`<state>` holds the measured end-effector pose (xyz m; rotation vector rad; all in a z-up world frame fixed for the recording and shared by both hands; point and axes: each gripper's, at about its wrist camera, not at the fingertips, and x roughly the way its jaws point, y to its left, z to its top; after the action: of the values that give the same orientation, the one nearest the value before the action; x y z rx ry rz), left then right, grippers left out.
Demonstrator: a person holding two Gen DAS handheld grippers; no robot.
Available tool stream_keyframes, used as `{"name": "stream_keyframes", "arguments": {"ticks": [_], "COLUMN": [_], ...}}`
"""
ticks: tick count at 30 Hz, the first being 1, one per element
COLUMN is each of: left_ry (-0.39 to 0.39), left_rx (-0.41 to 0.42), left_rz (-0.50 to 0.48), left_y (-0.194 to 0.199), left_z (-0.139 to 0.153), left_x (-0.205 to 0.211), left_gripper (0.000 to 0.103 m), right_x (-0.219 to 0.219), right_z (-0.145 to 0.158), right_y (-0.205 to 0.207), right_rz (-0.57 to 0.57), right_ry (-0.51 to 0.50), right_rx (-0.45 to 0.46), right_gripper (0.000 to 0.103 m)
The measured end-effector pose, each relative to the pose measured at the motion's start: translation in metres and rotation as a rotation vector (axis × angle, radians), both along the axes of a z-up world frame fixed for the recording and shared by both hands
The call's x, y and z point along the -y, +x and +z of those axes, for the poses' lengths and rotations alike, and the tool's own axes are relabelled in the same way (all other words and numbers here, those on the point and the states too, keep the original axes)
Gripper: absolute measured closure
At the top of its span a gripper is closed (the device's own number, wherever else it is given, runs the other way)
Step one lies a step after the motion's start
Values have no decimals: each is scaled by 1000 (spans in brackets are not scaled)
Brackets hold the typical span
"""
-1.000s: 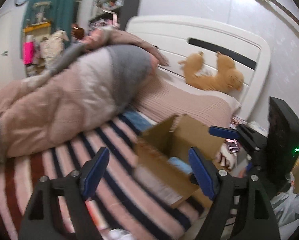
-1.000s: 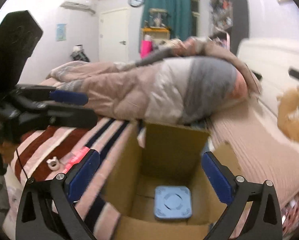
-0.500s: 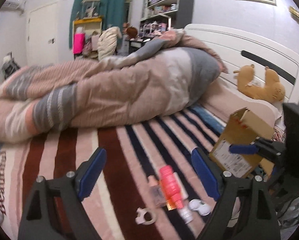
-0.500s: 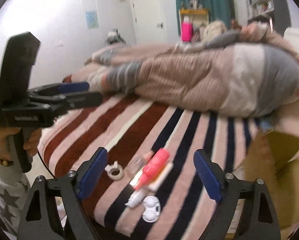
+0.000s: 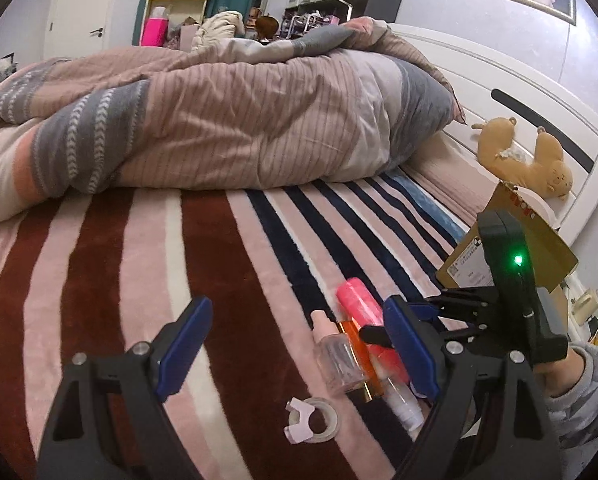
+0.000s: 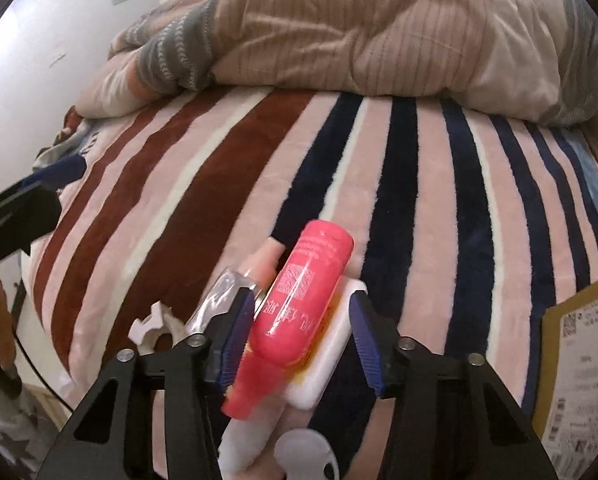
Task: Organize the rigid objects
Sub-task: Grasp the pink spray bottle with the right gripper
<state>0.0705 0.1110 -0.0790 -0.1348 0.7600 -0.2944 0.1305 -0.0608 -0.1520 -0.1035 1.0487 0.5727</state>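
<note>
Right gripper (image 6: pixel 295 336) nearer; its jaws have just been closing astride the pink bottle (image 6: pixel 299 308), seemingly not yet pinching, long axis running between them; left gripper (image 5: pixel 295 344) hangs wide, empty.

Black tongs (image 5: pixel 295 342), blue pads (image 5: pixel 185 344), grey sleeve (image 5: pixel 583 396)

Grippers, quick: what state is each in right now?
Left gripper: open, nothing between the jaws.
Right gripper: jaws have just been closing around the pink bottle; not yet pressing on it.
</note>
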Motion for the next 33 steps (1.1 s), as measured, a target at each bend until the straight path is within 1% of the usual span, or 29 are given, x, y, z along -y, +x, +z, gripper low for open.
{"name": "stream_keyframes", "arguments": {"ticks": [1,2,4,7,10,13,14,19,21,22,24,25,27,28,29,30,33], "left_ry": [0,-1,-3,5,-5,-13,-18,-58,-55,-33,-1,6,5,4,4,4,8], "left_rx": [0,-1,-10,-18,-29,-34,-36,-43,-36,-29,-21,-20,-27,-32,-35,-39,-49], "left_rz": [-3,-6,-16,-22,-30,-47,-55,-90,-96,-91,-85,-87,-90,-89,-88,-87,-95], "left_y": [1,1,3,4,4,1,0,-1,-3,-5,-7,-9,-12,-12,-11,-11,-11], "left_z": [0,-1,-3,-3,-2,1,2,17,24,27,29,29,27,26,25,23,20], "left_x": [1,1,3,5,10,13,15,33,44,52,61,64,71,74,76,79,86], "left_gripper": [18,18,18,18,18,18,18,18,18,18,18,18,18,18,18,18,18], "right_x": [0,1,5,6,6,9,9,15,18,21,29,35,50,57,62,66,71], "right_z": [-1,-4,-5,-7,-8,2,9,41,52,53,44,39,30,25,20,17,10], "right_y": [1,3,6,12,16,4,-4,-37,-48,-50,-47,-46,-47,-47,-48,-50,-59], "right_rz": [0,-1,-5,38,37,50,72,128,140,148,148,136,96,86,88,90,106], "right_ry": [-14,-46,-60,-46,-29,-15,6,60,66,59,21,5,-31,-35,-22,-20,-51], "right_rx": [1,18,36,56,58,132,162,236,257,245,186,178,179,153,114,100,87], "right_gripper": [75,75,75,75,75,75,75,76,76,76,75,75,75,75,75,75,74]}}
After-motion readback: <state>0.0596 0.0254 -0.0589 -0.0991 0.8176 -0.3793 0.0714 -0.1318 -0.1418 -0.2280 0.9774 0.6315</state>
